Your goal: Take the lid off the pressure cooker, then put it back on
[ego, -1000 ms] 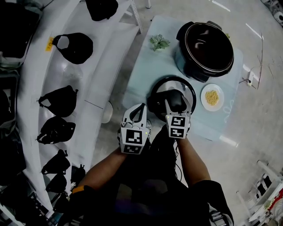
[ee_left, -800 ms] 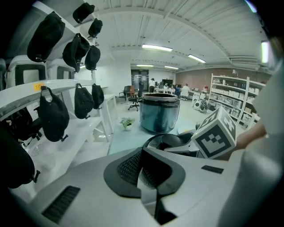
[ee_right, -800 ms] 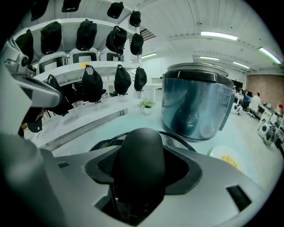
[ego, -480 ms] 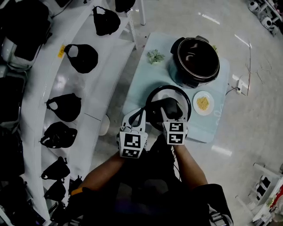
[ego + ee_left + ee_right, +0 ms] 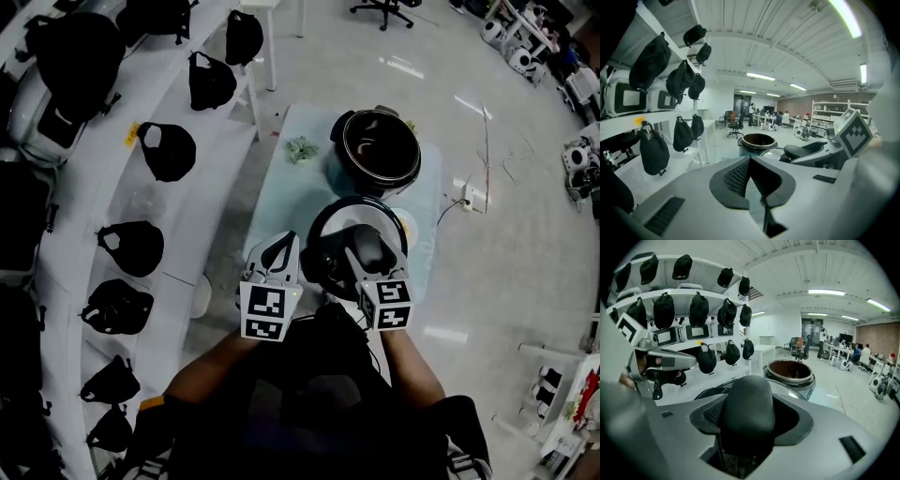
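The lid (image 5: 326, 223) (image 5: 799, 391) is off the pressure cooker and up in the person's right tongs (image 5: 367, 246) (image 5: 747, 414), which pinch its black handle (image 5: 371, 239) (image 5: 746, 401) from either side; the handle fills the gap between the two jaws; the lid hangs roughly level over the near end of the pale blue desk (image 5: 284, 195), on the person's side of the pot (image 5: 339, 155) (image 5: 758, 136) (image 5: 788, 379) and clear of it.

The pot stands open on the far half of the desk, its dark inside showing; a small green thing (image 5: 302, 148) lies just to its left, too small to make out.

The left tongs (image 5: 284, 246) (image 5: 750, 161) are pressed together at the tips with nothing between them; they hover just beside the lid's left edge, and I cannot tell whether they touch it; both arms reach forward side by side.

To the left run white shelves (image 5: 141, 202) with black bags (image 5: 167, 150) (image 5: 654, 150) (image 5: 707, 359) set along them; beyond the desk a glossy pale floor (image 5: 506, 234) stretches away, with an office chair (image 5: 382, 9) (image 5: 735, 126) at its far end.
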`<state>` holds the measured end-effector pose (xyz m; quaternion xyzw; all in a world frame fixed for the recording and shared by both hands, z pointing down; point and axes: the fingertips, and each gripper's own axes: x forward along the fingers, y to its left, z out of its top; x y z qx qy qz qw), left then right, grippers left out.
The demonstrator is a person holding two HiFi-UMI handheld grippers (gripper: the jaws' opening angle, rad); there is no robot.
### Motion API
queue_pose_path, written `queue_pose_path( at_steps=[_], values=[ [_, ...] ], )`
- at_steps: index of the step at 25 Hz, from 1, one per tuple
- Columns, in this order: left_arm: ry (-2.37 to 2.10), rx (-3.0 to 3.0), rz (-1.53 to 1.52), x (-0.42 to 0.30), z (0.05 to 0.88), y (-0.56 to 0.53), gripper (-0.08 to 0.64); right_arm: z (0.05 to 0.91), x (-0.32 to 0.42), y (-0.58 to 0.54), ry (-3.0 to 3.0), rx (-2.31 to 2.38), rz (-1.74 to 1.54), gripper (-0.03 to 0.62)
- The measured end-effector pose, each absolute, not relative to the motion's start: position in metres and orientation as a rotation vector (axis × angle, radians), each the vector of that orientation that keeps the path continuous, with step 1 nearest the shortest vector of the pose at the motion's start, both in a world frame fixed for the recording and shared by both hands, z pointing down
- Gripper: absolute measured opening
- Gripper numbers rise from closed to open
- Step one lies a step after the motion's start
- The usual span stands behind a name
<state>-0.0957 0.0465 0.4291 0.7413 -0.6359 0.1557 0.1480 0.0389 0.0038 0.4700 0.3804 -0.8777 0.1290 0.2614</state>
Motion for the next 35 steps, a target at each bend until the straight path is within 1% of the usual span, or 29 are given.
queue_pose_path(
  at_steps=[7,13,24,35],
  values=[
    [-1.851,2.135,0.459,-0.083,0.416,0.020,0.008,0.430,0.068,-0.061,-2.436,0.968,0.232,0.295],
    [-1.933,2.029,0.493,-0.067,0.413,-0.016,0.008,0.414,0.083,-0.125,-2.495,0.781,0.129,0.295],
    [-2.090,1.790,0.508,-0.052,0.403,-0.072,0.008,0.418,0.063,-0.230,-2.585,0.340,0.001,0.295],
    [-2.148,1.644,0.527,-0.060,0.417,-0.087,0.008,0.447,0.031,-0.281,-2.580,0.156,0.017,0.295]
  ],
)
